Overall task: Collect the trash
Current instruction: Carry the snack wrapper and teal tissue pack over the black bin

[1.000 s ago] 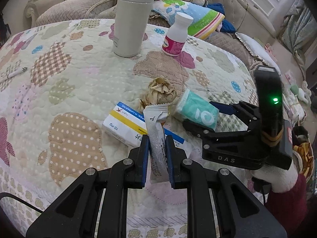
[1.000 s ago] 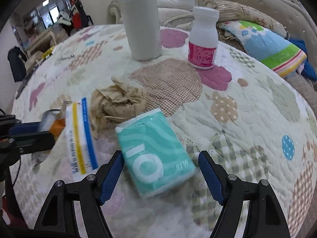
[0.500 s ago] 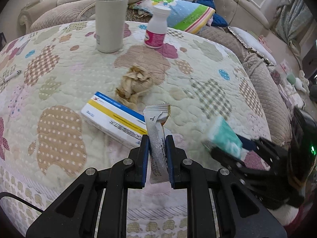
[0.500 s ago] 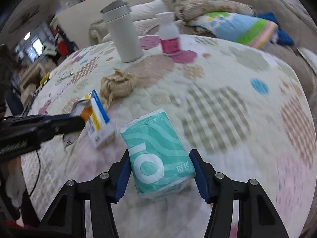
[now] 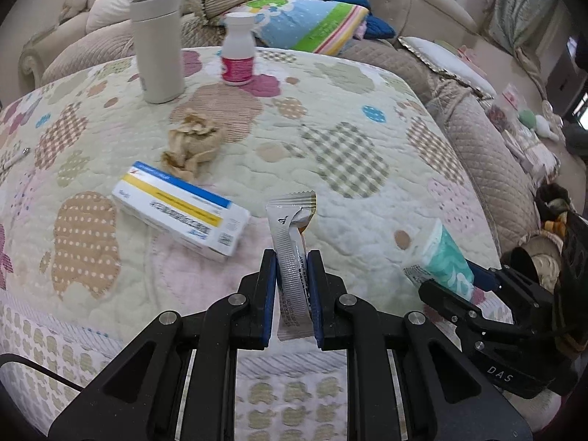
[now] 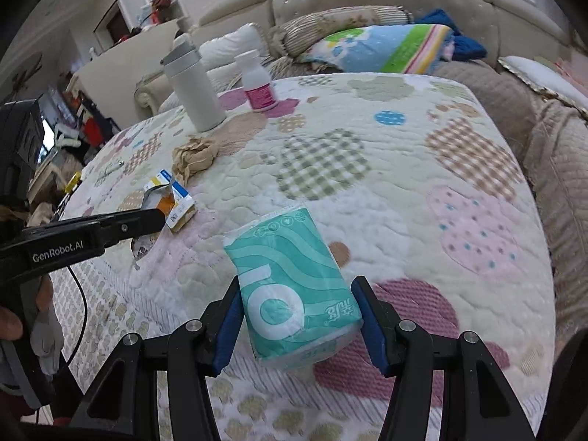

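Note:
My left gripper (image 5: pixel 291 268) is shut on a silver sachet wrapper (image 5: pixel 292 235) and holds it upright above the quilted table's near edge. My right gripper (image 6: pixel 299 308) is shut on a teal tissue pack (image 6: pixel 290 294), lifted over the near edge; the pack also shows in the left wrist view (image 5: pixel 443 261). A crumpled brown paper (image 5: pixel 193 141) and a white, yellow and blue medicine box (image 5: pixel 180 209) lie on the quilt (image 5: pixel 349 139).
A white tumbler (image 5: pixel 158 36) and a white bottle with a pink label (image 5: pixel 239 55) stand at the far side. A pen (image 5: pixel 14 160) lies at the left edge. Sofas with cushions surround the table; clutter lies on the floor at the right.
Both grippers have pulled back from the table's middle toward the near edge with their loads. The tissue pack, resting on the quilt a second ago, is now gripped and lifted.

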### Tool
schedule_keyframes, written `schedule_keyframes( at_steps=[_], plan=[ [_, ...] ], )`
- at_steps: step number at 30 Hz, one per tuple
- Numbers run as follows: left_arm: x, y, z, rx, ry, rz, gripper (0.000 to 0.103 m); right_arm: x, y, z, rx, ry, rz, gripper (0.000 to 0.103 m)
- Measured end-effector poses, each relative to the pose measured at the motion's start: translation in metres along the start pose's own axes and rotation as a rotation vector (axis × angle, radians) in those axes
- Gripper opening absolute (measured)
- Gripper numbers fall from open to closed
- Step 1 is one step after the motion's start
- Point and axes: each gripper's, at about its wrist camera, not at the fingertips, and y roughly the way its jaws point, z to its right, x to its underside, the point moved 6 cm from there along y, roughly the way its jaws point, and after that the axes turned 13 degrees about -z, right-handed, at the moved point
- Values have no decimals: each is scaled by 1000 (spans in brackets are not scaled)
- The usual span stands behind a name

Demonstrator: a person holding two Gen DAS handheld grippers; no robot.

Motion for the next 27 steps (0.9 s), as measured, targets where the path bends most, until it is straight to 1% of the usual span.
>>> schedule_keyframes(
  at_steps=[10,16,27],
  plan=[
    [6,5,53,27,81,-9,14,25,-26,37,25,83,27,56],
    [8,12,94,55,143,-20,14,40,-45,66,52,142,47,56],
    [11,23,179,116,270,-49,14,75,-82,132,107,275,83,56]
  ],
)
